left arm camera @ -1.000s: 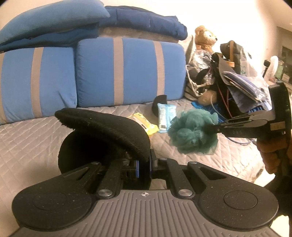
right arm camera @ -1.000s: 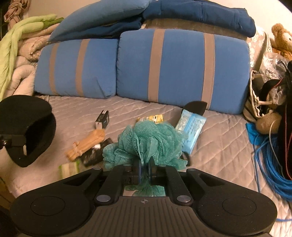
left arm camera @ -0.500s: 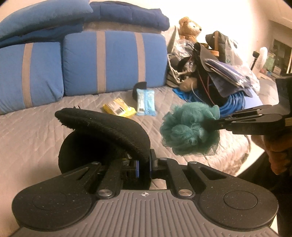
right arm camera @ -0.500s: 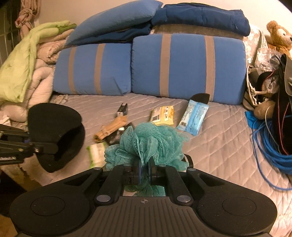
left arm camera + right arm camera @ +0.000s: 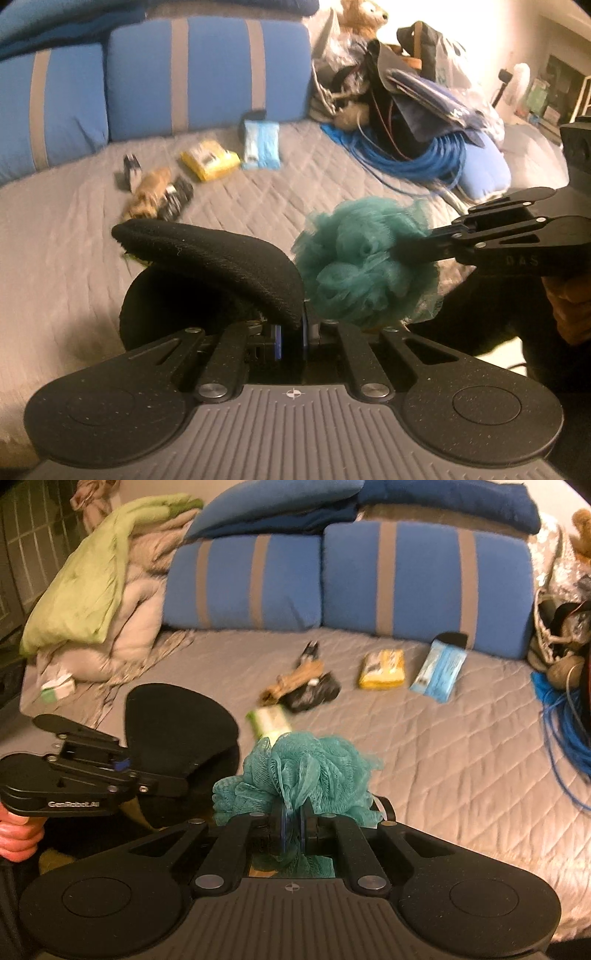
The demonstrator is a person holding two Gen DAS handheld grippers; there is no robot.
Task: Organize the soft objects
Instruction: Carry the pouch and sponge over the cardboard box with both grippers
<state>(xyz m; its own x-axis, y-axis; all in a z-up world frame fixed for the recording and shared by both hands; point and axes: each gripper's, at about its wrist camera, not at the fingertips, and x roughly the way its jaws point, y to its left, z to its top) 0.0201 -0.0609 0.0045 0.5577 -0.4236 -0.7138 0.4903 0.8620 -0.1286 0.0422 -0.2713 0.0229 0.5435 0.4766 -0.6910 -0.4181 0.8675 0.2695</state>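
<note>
Left wrist view
Left gripper (image 5: 291, 338): pressed together on the black foam pad (image 5: 207, 254), held above the near edge of the bed (image 5: 66, 266).
Right gripper (image 5: 436, 247): entering from the right, pinching the teal mesh sponge (image 5: 365, 258); sponge just beside the pad, off the bed surface.
Bed middle: yellow packet (image 5: 210, 160), light blue packet (image 5: 261, 144), tan bundle (image 5: 149, 190) touching a dark wrapped item (image 5: 177, 199).
Bed right edge: blue cable coil (image 5: 417, 162) under a heap of bags; teddy bear (image 5: 362, 14) at the far edge.
Far edge: striped blue cushions (image 5: 207, 74).

Right wrist view
Right gripper (image 5: 292, 827): clamped on the teal mesh sponge (image 5: 306, 771), carried over the near edge of the bed (image 5: 443, 760).
Left gripper (image 5: 162, 784): at left, closed on the black foam pad (image 5: 173, 723); a hand (image 5: 18, 834) below it.
Bed middle: green packet (image 5: 269, 720) nearest the sponge, then tan bundle (image 5: 295, 681), yellow packet (image 5: 382, 668), light blue packet (image 5: 437, 670).
Far left corner: green and beige blankets (image 5: 99, 583).
Far edge: striped blue cushions (image 5: 424, 583).
</note>
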